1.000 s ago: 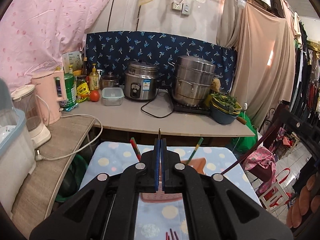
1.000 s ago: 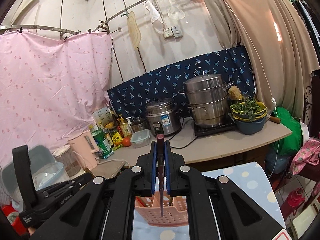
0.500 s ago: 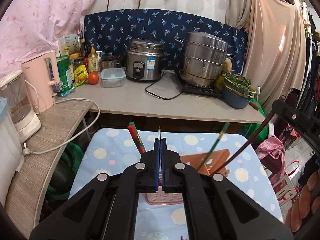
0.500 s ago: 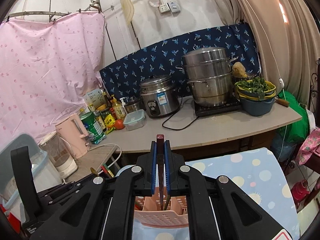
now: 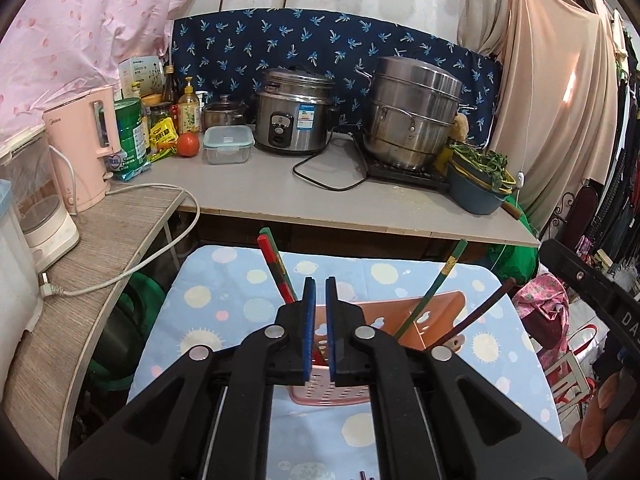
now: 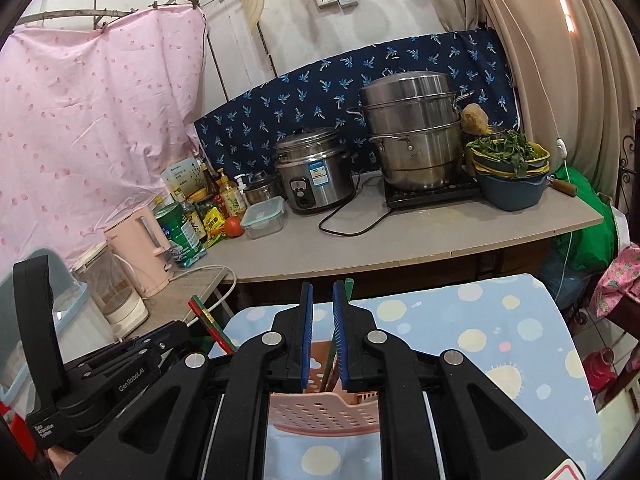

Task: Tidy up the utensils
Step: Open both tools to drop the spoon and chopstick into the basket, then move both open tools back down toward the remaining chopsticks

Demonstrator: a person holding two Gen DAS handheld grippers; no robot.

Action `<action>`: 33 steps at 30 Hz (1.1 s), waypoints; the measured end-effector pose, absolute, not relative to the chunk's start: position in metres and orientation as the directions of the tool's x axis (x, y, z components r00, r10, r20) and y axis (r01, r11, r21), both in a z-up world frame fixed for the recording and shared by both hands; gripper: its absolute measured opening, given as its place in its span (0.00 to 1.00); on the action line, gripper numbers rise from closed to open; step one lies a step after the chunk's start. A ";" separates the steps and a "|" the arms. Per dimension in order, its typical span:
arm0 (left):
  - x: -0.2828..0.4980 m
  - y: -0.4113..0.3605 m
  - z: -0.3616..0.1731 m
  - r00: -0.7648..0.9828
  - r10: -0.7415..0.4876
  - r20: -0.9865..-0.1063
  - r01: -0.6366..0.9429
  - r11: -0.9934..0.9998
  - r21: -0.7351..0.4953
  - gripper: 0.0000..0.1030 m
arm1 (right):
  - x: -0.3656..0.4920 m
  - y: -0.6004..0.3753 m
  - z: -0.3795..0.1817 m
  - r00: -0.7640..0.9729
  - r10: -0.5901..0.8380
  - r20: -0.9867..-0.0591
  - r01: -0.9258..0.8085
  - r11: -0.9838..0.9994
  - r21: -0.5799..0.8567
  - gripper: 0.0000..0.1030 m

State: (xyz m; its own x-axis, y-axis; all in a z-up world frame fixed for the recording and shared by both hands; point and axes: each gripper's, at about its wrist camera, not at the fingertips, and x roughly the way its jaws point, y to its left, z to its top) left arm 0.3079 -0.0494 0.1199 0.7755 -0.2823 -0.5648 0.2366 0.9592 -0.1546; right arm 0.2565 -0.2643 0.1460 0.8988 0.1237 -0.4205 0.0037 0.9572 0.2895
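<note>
A pink perforated utensil basket (image 5: 328, 392) stands on the blue spotted tablecloth (image 5: 224, 304), right below both grippers. My left gripper (image 5: 320, 284) hangs over it; its jaws are opening, with a narrow gap and nothing between the pads. My right gripper (image 6: 322, 288) is above the same basket (image 6: 320, 412), its jaws opening too and no utensil between them. A red-and-green chopstick pair (image 5: 276, 264), a green chopstick (image 5: 444, 280) and a dark brown chopstick (image 5: 484, 312) lean out of the basket. The left gripper's body (image 6: 120, 372) shows at lower left in the right wrist view.
Behind the table runs a grey counter (image 5: 280, 196) with a rice cooker (image 5: 294, 116), a steel steamer pot (image 5: 412, 112), a blue bowl of greens (image 5: 476, 188) and a pink kettle (image 5: 84, 148). A white cable (image 5: 160, 256) hangs off the left shelf. Several dark sticks (image 5: 364, 474) lie at the near table edge.
Both grippers have sunk toward the basket and their jaws have parted. The thin metal utensil has left the left jaws, and the dark red-brown chopstick has left the right jaws and leans in the basket.
</note>
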 end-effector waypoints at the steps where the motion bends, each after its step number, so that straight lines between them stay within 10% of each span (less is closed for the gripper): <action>1: 0.306 -0.048 0.121 0.777 -0.281 -0.563 0.233 0.960 -0.157 0.09 | 0.253 -0.265 0.146 0.898 0.124 -0.421 0.004 0.957 0.290 0.11; 33: 0.133 -0.012 0.030 0.664 -0.254 -0.703 0.238 0.963 -0.123 0.32 | 0.052 -0.213 0.027 0.739 0.167 -0.653 -0.051 0.980 0.193 0.14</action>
State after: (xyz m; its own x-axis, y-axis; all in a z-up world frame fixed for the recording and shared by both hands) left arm 0.1331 -0.0116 0.0304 0.6638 -0.2543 -0.7034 0.2384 0.9633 -0.1232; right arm 0.0520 -0.2133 0.0273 0.7387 0.1674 -0.6530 -0.0514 0.9798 0.1930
